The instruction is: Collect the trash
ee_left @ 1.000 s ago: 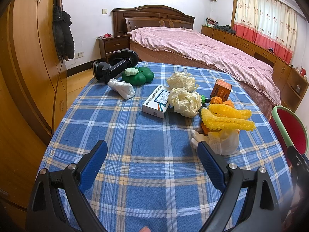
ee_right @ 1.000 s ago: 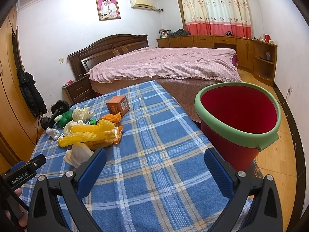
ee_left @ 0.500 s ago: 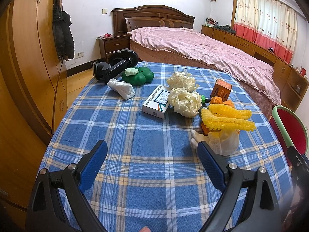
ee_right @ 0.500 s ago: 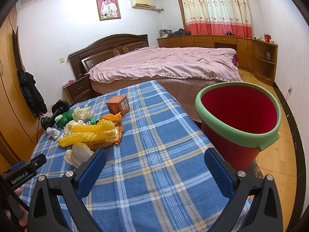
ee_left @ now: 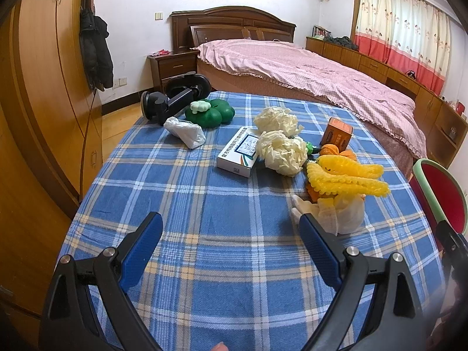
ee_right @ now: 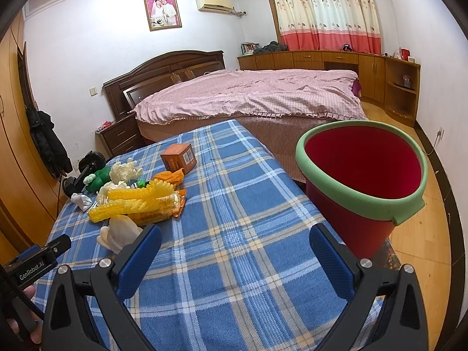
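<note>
Trash lies on a blue plaid table (ee_left: 204,204): two crumpled paper balls (ee_left: 282,152), a white plastic bag (ee_left: 185,128), a white medicine box (ee_left: 238,152), an orange box (ee_left: 336,137), an orange wrapper under yellow spiky toys (ee_left: 348,175), and a white wad (ee_left: 345,213). A red bucket with a green rim (ee_right: 362,181) stands off the table's right edge. My left gripper (ee_left: 231,231) is open and empty above the near table. My right gripper (ee_right: 234,242) is open and empty, with the white wad (ee_right: 120,231) by its left finger.
A green toy (ee_left: 210,112) and a black phone mount (ee_left: 172,99) sit at the table's far left. A bed (ee_right: 248,96) with a pink cover lies beyond the table. A wooden wardrobe (ee_left: 38,102) stands to the left.
</note>
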Motion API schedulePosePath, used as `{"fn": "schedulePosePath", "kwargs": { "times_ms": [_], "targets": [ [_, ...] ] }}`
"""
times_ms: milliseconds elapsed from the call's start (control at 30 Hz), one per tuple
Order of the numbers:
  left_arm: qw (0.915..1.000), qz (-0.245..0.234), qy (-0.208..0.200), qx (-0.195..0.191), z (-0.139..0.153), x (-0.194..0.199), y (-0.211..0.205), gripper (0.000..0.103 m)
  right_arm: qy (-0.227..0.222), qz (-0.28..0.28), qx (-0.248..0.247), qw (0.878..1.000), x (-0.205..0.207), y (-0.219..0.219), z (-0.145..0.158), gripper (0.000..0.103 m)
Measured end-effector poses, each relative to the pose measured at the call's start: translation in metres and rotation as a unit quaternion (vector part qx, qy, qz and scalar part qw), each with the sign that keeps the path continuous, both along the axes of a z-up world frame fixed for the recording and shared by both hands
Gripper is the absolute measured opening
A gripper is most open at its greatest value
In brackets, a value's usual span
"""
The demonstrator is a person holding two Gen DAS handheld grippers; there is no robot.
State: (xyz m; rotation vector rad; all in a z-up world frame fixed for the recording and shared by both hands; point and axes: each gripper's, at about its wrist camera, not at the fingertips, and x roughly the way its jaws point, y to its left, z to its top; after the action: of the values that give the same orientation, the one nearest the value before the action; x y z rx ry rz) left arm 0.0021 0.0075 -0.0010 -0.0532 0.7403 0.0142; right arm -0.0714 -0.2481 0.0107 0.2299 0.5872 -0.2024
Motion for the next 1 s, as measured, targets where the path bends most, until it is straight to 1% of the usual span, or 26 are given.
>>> {"fn": "schedulePosePath", "kwargs": {
  "times_ms": [300,533,633,767,900,1000],
  "targets": [
    [1.0000,0.005,0.002,0.001,-0.002,0.002,0.002,0.094,-0.001,0.008,-0.002,1.000,0.002,0.002,-0.001,0.103],
    [0.9997,0.021,0.011,-0.007,0.008,0.015,0.016,0.094,0.010,0.040,0.007,0.999,0.013,0.015,0.010,0.103],
    [0.9994,0.025,0.022,-0.012,0.012,0.028,0.024,0.094,0.024,0.058,0.018,0.998,0.024,0.020,0.015,0.103],
    [0.9988,0.037,0.032,-0.011,0.019,0.048,0.038,0.094,0.036,0.071,0.017,0.997,0.040,0.028,0.024,0.103],
    [0.9976,0.049,0.044,-0.018,0.021,0.072,0.054,0.094,0.053,0.084,0.028,0.995,0.071,0.029,0.031,0.103],
    [0.9967,0.064,0.046,-0.018,0.022,0.091,0.066,0.094,0.068,0.085,0.032,0.993,0.099,0.025,0.034,0.103]
  ]
}}
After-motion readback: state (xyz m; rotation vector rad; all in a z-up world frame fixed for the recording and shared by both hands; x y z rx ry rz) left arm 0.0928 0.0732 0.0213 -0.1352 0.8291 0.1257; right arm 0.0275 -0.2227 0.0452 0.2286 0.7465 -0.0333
